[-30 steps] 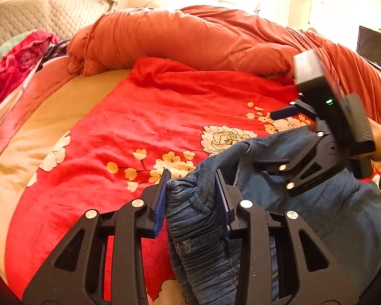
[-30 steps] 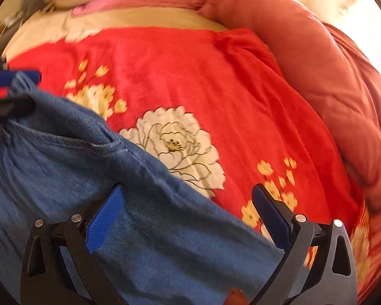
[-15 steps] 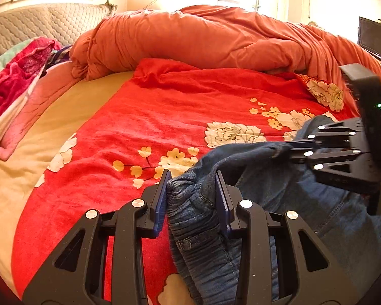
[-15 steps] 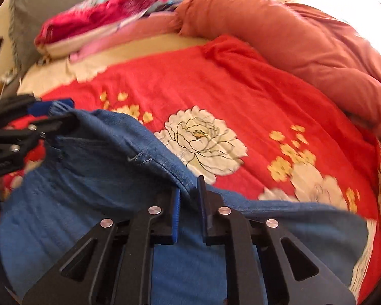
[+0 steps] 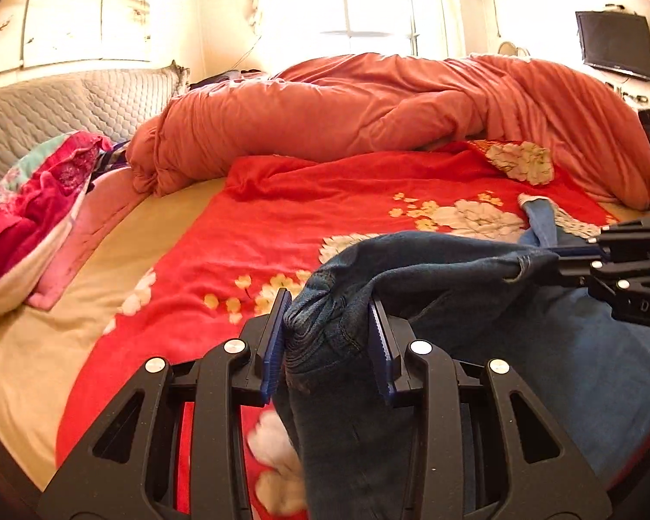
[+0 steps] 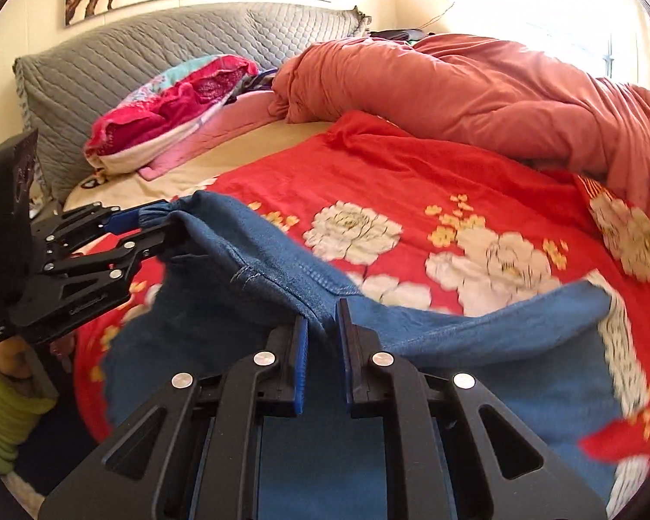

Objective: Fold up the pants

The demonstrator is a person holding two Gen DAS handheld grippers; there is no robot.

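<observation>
Aloft, pants [image 5: 433, 268] between both claws

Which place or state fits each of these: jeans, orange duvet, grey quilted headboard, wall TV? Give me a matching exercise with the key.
Things:
1. jeans
2. orange duvet
3. grey quilted headboard
4. wall TV

Places or states:
A. mounted high at the right of the left wrist view
B. bunched along the bed's far side
C. clamped by the left gripper and the right gripper
D. behind the pillows

Pairs: 1-C, 2-B, 3-D, 4-A
</observation>
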